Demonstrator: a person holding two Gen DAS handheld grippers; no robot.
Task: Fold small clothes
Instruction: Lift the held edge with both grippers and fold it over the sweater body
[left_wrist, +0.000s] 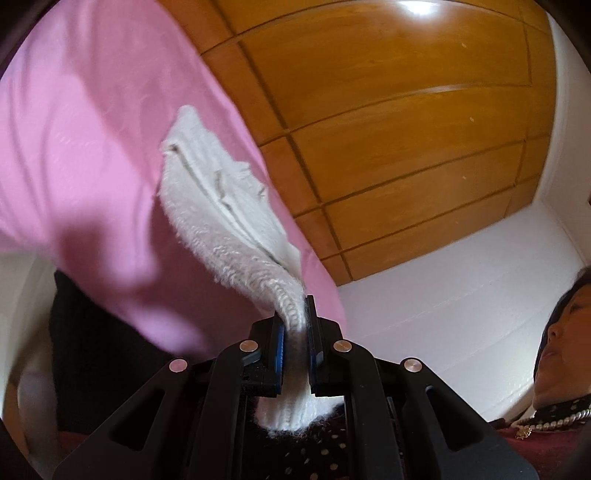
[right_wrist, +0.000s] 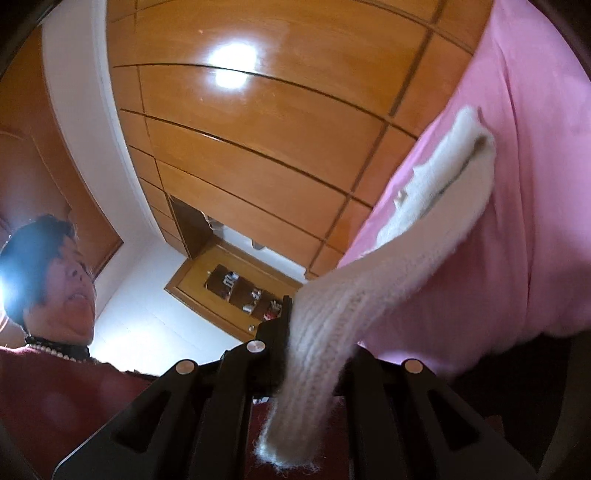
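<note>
Knit garment (left_wrist: 221, 206) sits pinched in my left tongs (left_wrist: 295, 332); my right tongs (right_wrist: 314, 332) clamp its other end, hanging against pink cloth (left_wrist: 92, 147). I judge it light, soft, stretchy: grip ribbed edges.

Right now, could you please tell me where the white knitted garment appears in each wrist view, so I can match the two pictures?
Left wrist view: the white knitted garment runs from upper left of centre down into the left claw, shut on it.
Right wrist view: it runs from the upper right down into the right claw, shut on it.
Shared landmark: the pink cloth behind it, on the left in one view and the right in the other.
</note>
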